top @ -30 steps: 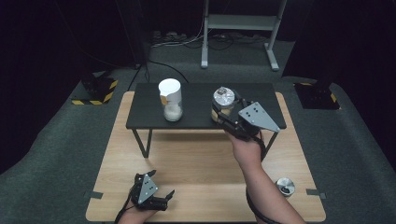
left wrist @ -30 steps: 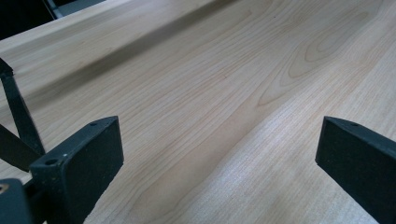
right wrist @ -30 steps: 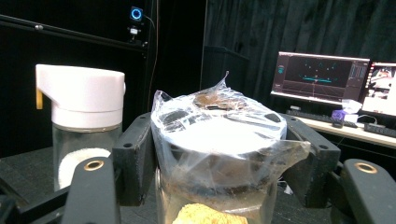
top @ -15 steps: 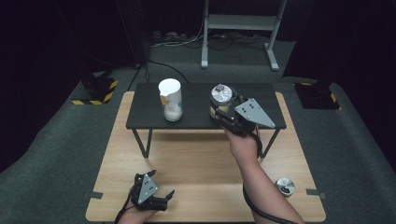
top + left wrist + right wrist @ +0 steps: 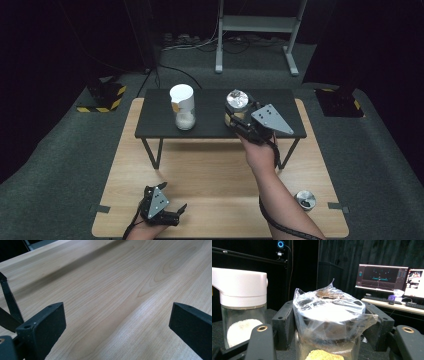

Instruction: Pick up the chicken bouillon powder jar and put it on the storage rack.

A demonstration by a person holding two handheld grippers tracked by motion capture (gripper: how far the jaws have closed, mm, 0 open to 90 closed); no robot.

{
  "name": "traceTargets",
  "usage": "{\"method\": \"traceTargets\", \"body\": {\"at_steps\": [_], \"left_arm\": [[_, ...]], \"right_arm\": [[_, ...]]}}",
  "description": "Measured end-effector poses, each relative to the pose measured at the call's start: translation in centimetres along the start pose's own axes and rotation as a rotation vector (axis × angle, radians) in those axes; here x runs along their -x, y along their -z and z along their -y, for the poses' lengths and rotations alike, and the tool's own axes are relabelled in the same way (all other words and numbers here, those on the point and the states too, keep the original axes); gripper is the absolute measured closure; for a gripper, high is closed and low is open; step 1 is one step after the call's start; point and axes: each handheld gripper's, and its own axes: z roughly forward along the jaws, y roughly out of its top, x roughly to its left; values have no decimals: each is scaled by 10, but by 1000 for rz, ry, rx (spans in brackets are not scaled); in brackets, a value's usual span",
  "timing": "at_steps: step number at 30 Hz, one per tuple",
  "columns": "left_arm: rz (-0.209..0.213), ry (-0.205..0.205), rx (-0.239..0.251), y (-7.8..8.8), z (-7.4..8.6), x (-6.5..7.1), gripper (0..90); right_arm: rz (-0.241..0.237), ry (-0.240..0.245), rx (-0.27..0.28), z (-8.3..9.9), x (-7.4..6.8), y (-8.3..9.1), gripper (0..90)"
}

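Hardly anything has shifted since a second ago: the right gripper sits at the same spot on the black shelf, perhaps a touch nearer its front edge, and the left gripper keeps idle on the wooden table by the near left corner, jaws spread wide over bare wood.

Now the grip: the right jaws are clamped on the plastic-wrapped jar, pads squeezing its sides just below the film-covered top. That jar stands toward the shelf's right half, well apart from the white-lidded jar on its left.

It looks like rigid glass holding yellowish powder, so probably moderately heavy and breakable. The crinkled film may be slippery; a hold on the body below the wrap seems safest. A small lid lies near the table's near right corner.
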Motion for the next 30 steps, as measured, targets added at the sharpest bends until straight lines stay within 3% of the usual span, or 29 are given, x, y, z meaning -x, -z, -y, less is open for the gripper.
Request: {"method": "traceTargets", "body": {"at_steps": [30], "left_arm": [[3, -5, -1, 0, 0, 0, 11]], "right_arm": [[-5, -48, -36, 3, 8, -12, 343]]}}
